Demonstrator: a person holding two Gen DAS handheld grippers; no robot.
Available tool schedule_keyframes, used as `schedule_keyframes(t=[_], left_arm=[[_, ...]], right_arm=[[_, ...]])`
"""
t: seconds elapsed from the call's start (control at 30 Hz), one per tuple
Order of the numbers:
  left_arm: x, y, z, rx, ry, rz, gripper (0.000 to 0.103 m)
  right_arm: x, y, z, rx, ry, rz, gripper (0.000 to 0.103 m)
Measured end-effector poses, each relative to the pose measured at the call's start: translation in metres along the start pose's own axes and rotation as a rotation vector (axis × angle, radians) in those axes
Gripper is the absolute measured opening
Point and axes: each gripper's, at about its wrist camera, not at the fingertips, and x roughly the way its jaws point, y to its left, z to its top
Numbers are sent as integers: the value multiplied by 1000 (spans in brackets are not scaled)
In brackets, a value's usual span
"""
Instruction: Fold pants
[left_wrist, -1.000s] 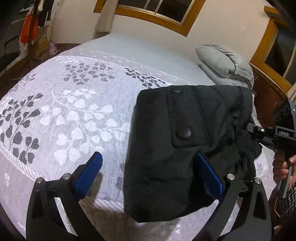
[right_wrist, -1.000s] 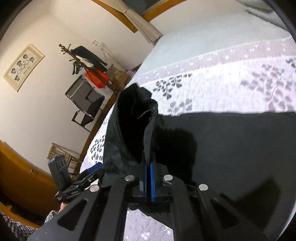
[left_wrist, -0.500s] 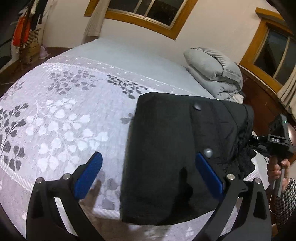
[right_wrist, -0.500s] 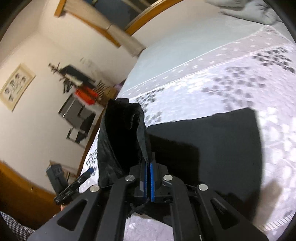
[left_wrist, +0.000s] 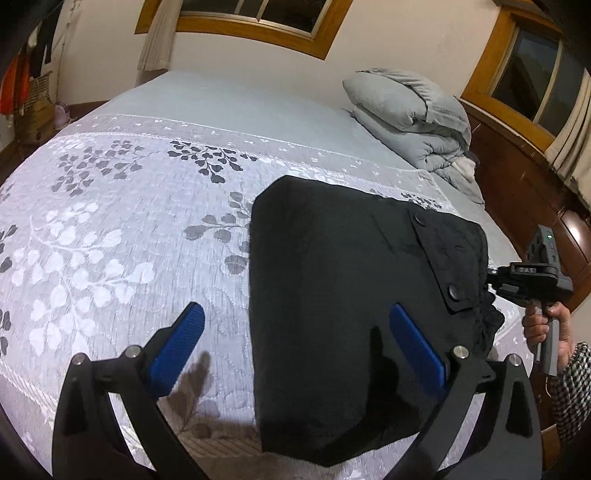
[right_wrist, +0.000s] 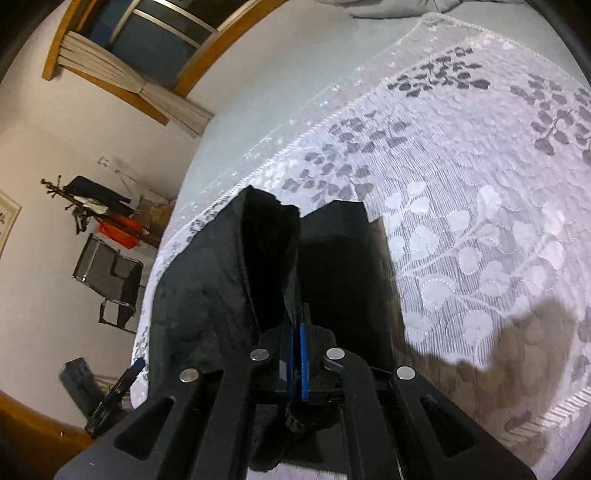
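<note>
The black pants (left_wrist: 332, 295) lie folded on the bed, with a snap-button pocket flap (left_wrist: 447, 266) on top at the right. My left gripper (left_wrist: 295, 343) is open and empty, its blue pads straddling the pants' near left edge just above the bed. My right gripper (right_wrist: 297, 354) is shut on the waistband end of the pants (right_wrist: 266, 266) and holds that fabric up off the bed. The right gripper also shows in the left wrist view (left_wrist: 491, 284) at the pants' right edge, held by a hand.
The bed (left_wrist: 110, 221) has a white leaf-patterned cover. A folded grey duvet (left_wrist: 410, 110) lies at its far right corner. A wooden headboard (left_wrist: 535, 206) runs along the right. A chair (right_wrist: 110, 280) and a coat rack (right_wrist: 92, 206) stand beside the bed.
My right gripper has pulled the held end of the pants rightward, so the pocket flap moved to the right edge and the fold lies flatter. My left gripper stayed open and drew back slightly.
</note>
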Motion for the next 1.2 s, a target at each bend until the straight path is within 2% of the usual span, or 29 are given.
schedule_keyframes(t=[0.13, 0.2, 0.23, 0.3, 0.4, 0.47, 0.6, 0.73, 0.8, 0.93, 1.0, 1.07, 1.13, 1.2], left_arm=[[8, -5, 0, -2, 18, 1, 100], [11, -8, -1, 9, 23, 4, 100], [12, -9, -2, 12, 24, 5, 100], [13, -9, -3, 12, 26, 8, 100], [11, -9, -5, 8, 26, 8, 100], [8, -7, -5, 1, 24, 15, 100], [4, -2, -7, -29, 27, 19, 100], [3, -2, -9, -42, 35, 24, 100], [2, -3, -9, -36, 37, 26, 100], [5, -5, -10, -27, 42, 26, 100], [5, -6, -9, -22, 40, 25, 100], [6, -7, -8, -21, 43, 21, 100], [8, -9, -7, -20, 44, 18, 100], [11, -11, -8, -13, 55, 20, 100]], right_arm=[[18, -15, 3, 15, 26, -22, 6], [15, -17, 1, 20, 20, -24, 23], [11, -17, 0, 19, 11, -38, 40], [-2, -18, -4, 2, -23, -80, 41], [-24, -17, -18, 5, -23, -52, 41], [-31, -15, -33, 0, 12, -15, 41], [-28, -12, -60, 29, 55, 17, 47], [-13, -13, -66, 71, 78, 55, 51], [-7, -12, -64, 72, 85, 58, 50], [-7, -5, -59, 28, 66, 53, 28], [-15, 0, -56, -12, 40, 49, 22], [-27, -1, -50, -10, -1, 46, 7], [-37, -4, -44, -1, -35, 25, 3], [-41, -11, -38, 0, -48, -15, 3]])
